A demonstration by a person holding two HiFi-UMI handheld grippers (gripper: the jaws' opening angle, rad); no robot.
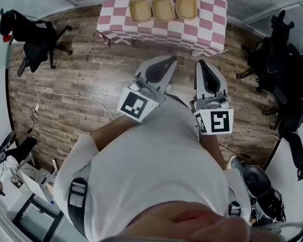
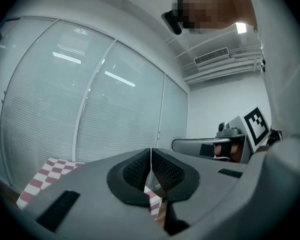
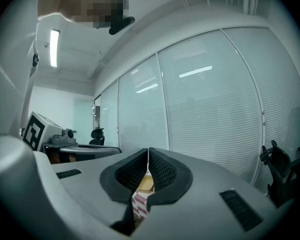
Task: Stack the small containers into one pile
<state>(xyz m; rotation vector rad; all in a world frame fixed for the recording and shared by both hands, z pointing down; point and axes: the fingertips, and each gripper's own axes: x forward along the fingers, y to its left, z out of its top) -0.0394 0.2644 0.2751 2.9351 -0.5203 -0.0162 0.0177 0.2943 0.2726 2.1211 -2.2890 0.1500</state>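
Three small tan containers stand in a row on the checked table (image 1: 212,29) far ahead: left container (image 1: 140,10), middle container (image 1: 163,9), right container (image 1: 187,7). My left gripper (image 1: 163,64) and right gripper (image 1: 201,67) are held close to my body, well short of the table, over the wooden floor. Both are shut with nothing between the pads. In the left gripper view the left gripper (image 2: 151,156) has its pads pressed together. In the right gripper view the right gripper (image 3: 148,156) is shut too, and a sliver of a container (image 3: 146,184) shows below its tips.
Black office chairs stand at the left (image 1: 33,34) and at the right (image 1: 283,79). A white cable (image 1: 65,92) runs across the wooden floor. Blinds cover the glass walls (image 2: 90,119). Equipment lies on the floor at lower left (image 1: 15,160).
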